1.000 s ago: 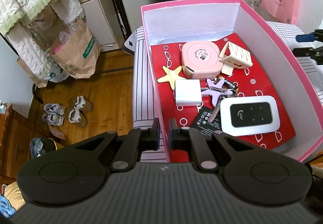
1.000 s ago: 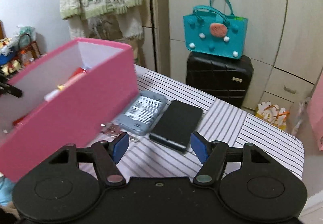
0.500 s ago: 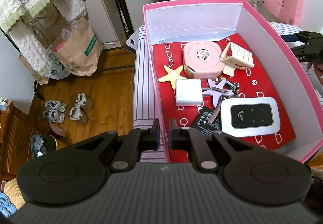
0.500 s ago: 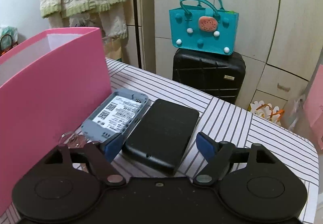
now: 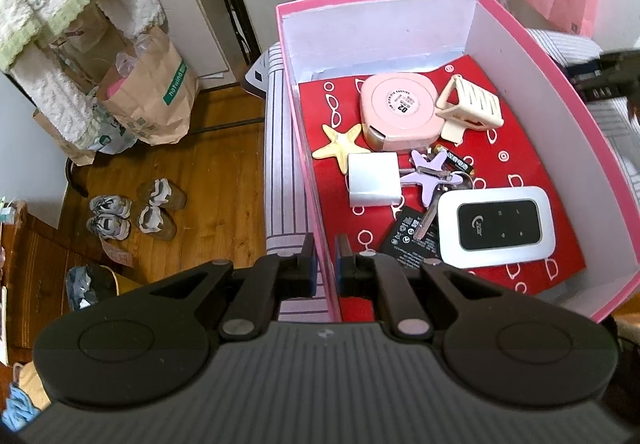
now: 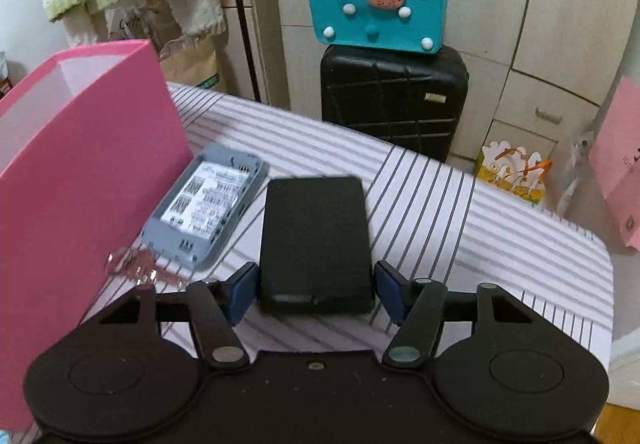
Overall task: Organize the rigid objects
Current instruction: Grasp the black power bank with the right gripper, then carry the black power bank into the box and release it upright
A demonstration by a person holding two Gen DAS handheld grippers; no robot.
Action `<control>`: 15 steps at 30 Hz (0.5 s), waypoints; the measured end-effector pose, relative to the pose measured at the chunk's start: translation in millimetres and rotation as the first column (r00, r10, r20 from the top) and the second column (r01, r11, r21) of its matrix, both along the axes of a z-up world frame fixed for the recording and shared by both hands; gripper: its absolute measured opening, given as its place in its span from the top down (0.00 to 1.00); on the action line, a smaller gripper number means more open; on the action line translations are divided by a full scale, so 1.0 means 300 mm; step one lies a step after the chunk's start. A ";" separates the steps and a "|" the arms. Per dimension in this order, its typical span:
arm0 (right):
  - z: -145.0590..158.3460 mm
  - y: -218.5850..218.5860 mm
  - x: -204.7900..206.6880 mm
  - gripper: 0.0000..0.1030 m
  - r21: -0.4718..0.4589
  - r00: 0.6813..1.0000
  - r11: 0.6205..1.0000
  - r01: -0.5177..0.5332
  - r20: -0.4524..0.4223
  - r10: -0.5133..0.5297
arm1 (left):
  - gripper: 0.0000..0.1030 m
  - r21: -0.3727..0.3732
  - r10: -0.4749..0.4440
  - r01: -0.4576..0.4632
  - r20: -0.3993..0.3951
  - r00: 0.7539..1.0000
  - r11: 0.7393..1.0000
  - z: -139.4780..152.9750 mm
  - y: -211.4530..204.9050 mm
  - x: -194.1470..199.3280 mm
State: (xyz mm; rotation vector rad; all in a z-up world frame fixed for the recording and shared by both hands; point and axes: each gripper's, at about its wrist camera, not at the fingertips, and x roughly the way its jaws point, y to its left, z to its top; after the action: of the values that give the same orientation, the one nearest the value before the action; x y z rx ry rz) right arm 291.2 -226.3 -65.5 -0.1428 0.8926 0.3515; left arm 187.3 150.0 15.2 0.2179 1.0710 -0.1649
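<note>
My left gripper [image 5: 324,268] is shut on the near left wall of the pink box [image 5: 520,43], one finger inside and one outside. The box holds a pink tape measure [image 5: 398,109], a cream clip [image 5: 472,103], a yellow starfish [image 5: 340,141], a white cube [image 5: 374,179], a purple star [image 5: 428,173] and a white pocket router [image 5: 496,226]. In the right wrist view a black slab [image 6: 316,232] lies on the striped table [image 6: 480,236]. My right gripper [image 6: 316,296] straddles its near end. The jaws are closing, with small gaps left at both pads.
A grey device shell [image 6: 208,207] with a label lies left of the slab, beside the pink box [image 6: 80,183]. A key ring [image 6: 132,264] lies near it. Behind the table stand a black suitcase [image 6: 394,103] and a teal bag [image 6: 376,11].
The right gripper has come forward and down, so the black slab now sits between its fingers; the jaws widened, then narrowed. The left gripper still pinches the box wall.
</note>
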 end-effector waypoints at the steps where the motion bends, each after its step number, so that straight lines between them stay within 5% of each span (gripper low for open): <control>1: 0.001 0.010 0.009 0.31 -0.013 1.000 1.000 0.001 0.012 -0.001 | 0.93 0.004 -0.006 0.006 -0.010 1.000 1.000 0.004 -0.002 0.006; 15: 0.045 0.064 -0.014 0.36 -0.056 0.996 0.998 -0.006 0.085 0.011 | 0.94 -0.039 -0.016 0.014 -0.058 0.998 0.999 0.045 0.030 0.058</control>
State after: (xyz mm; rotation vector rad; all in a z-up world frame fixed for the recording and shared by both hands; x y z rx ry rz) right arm 287.1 -206.9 -52.1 -0.2115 0.8174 0.3267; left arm 204.6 159.1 28.7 0.1876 1.1229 -0.2059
